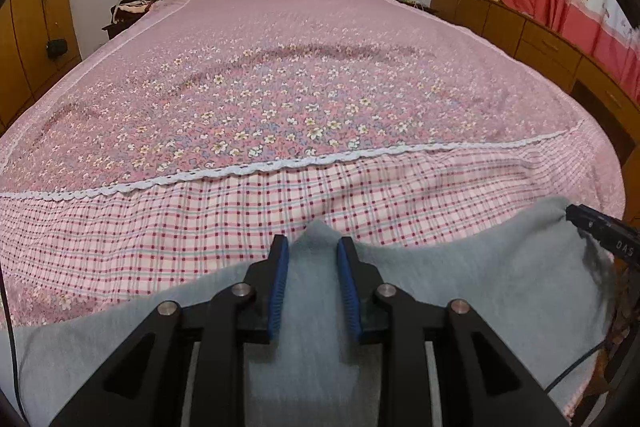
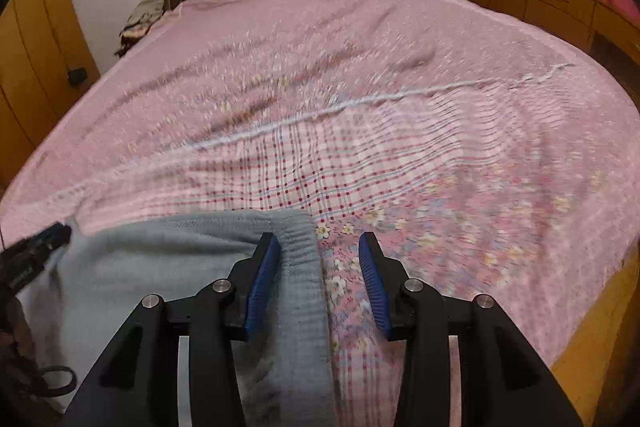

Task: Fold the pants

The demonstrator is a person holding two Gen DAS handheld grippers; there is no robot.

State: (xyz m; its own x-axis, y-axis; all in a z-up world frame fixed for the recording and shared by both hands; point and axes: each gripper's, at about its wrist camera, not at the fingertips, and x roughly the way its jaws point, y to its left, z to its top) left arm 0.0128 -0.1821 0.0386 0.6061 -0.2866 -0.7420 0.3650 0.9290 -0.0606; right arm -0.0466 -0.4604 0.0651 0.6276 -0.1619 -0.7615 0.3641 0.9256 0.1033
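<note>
The grey pants (image 1: 460, 291) lie at the near edge of the bed (image 1: 280, 99), on its pink floral and checked cover. The left tool (image 1: 313, 247) pinches a raised fold of them. The right tool (image 2: 319, 243) stands released, its jaws straddling the ribbed waistband (image 2: 300, 267).

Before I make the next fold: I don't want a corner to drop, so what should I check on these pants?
1. Left gripper grips the pants: ok, grey fabric is bunched between its jaws.
2. Right gripper grips the pants: not ok, its jaws are open and the waistband lies against one side only.
3. Bedspread ahead lies flat enough: ok.
4. Pants are smooth underneath: cannot tell, mostly hidden by the grippers.
</note>
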